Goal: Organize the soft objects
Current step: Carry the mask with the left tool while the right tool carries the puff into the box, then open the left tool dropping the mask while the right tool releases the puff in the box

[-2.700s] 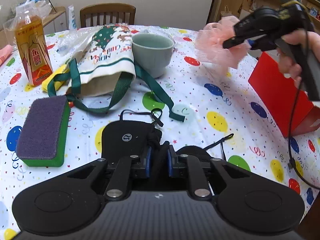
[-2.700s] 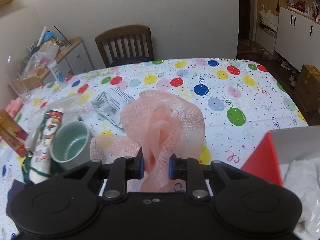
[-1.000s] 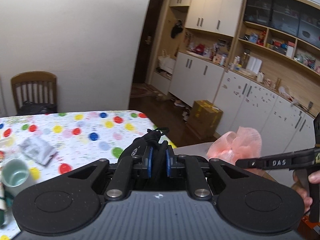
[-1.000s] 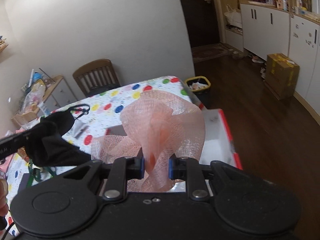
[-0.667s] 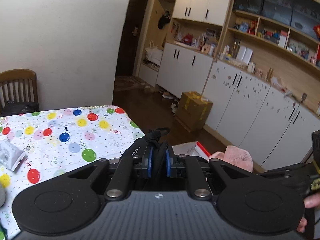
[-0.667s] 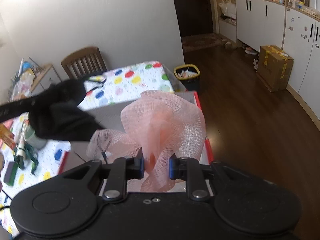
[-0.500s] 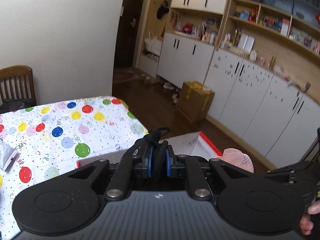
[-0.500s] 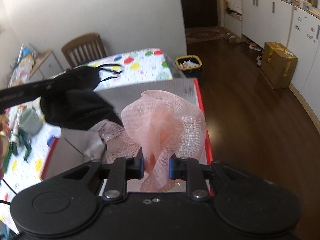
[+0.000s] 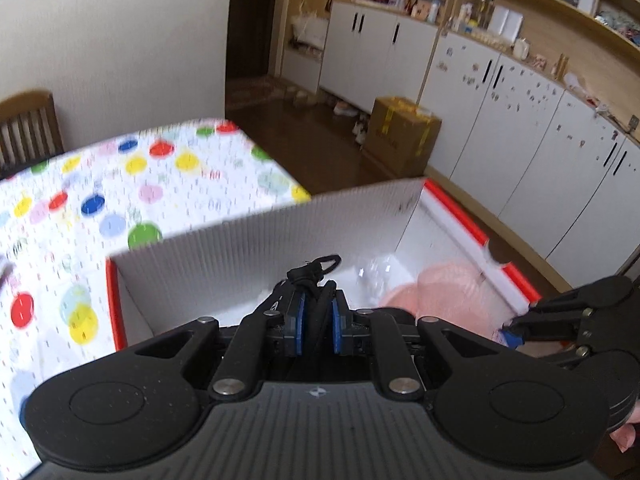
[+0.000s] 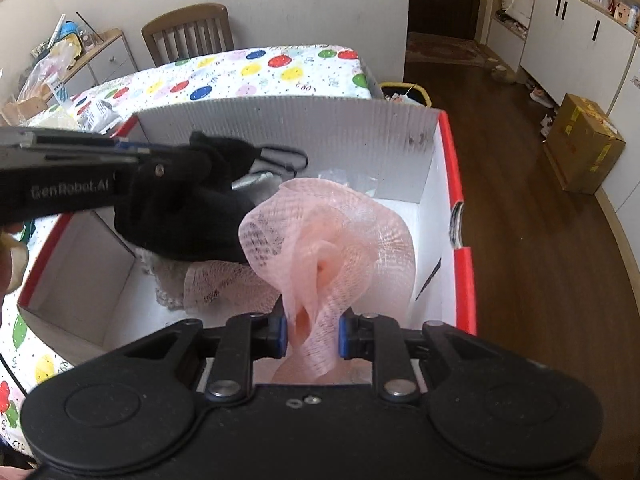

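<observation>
- Right tongs: closed on the pink mesh sponge, pinched at its gathered neck. The ruffled body stands forward of the tips and fans out wider than the gap between them.
- Left tongs: closed on a black cloth pouch. A folded edge sits between the blue pads, and a small cord loop pokes out just ahead of the tips. In the right wrist view the bulk of the pouch sags below these tongs.
- Box: open-topped, red outside and white inside. It lies directly under and ahead of both tongs, so both held things hang over its mouth. The pouch is just left of the sponge, close to or touching it.
- Deciding relation: the box floor lies straight down from each pair of tongs. Judged from this, release needs only a short drop; the right tongs appear lower and closer to the bottom.
- Inside the box, beyond the sponge: pale netting and clear plastic wrap lie on the floor.
- Beyond the box: the counter with its balloon-print cover.
</observation>
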Available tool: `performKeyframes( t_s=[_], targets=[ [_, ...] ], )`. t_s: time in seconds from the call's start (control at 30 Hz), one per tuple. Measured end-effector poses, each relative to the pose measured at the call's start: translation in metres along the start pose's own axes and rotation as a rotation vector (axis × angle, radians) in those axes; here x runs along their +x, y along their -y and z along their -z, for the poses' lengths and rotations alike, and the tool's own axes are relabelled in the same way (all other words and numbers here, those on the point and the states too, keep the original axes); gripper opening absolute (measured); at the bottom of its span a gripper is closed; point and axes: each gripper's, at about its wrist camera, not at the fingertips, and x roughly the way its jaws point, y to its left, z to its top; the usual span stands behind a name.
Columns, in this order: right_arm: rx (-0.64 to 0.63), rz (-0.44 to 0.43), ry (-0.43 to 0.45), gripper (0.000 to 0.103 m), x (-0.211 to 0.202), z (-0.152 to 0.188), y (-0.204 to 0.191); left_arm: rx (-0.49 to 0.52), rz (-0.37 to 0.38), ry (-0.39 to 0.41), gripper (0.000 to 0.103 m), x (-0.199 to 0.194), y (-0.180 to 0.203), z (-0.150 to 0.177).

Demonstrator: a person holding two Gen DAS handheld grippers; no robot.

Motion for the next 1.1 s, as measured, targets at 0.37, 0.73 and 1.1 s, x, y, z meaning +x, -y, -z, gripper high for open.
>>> performKeyframes(
  t_s=[0.37,0.73,1.1],
  targets=[
    [-0.063,0.001,-0.025,0.025,0.009,0.001,-0.002,-0.021,-0.013,-0.133,0.013,0.021,-0.004,0.02],
    [-0.043,-0.011,-0.007,0.042,-0.004,-0.001,0.001,-0.022,-0.015,-0.12,0.014,0.015,-0.004,0.019],
    [-0.012,-0.032,0.054,0.064,-0.034,0.003,0.005,-0.034,0.01,-0.077,0.061,-0.004,-0.002,0.019]
  ],
)
